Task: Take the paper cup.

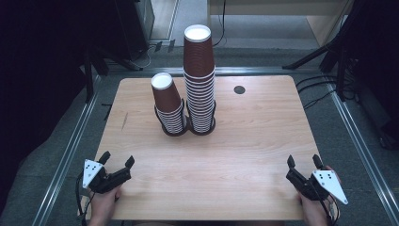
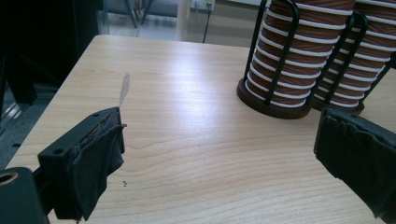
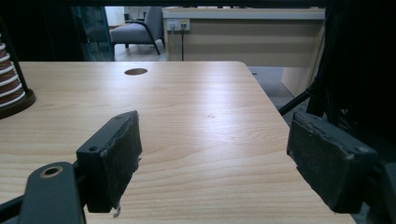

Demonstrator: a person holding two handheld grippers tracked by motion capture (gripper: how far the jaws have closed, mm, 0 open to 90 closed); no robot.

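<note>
Two stacks of brown paper cups stand upside down in a black wire holder (image 1: pixel 188 130) at mid-table: a tall stack (image 1: pixel 199 80) and, to its left, a shorter one (image 1: pixel 168 104). My left gripper (image 1: pixel 117 158) rests near the front left corner, open, nothing between its jaws. My right gripper (image 1: pixel 304 159) sits near the front right corner, also open and holding nothing. The left gripper view looks past my left gripper (image 2: pixel 219 128) at the shorter stack (image 2: pixel 285 60) and the tall one (image 2: pixel 373 51). Through my right gripper (image 3: pixel 214 128) I see bare wood, with the holder's base (image 3: pixel 16 105) at the left edge.
The wooden table (image 1: pixel 244 141) has a round dark grommet hole (image 1: pixel 239 89) at the back right. Metal rails run along both sides of the table. Black stand legs and cables lie on the floor beyond the far corners.
</note>
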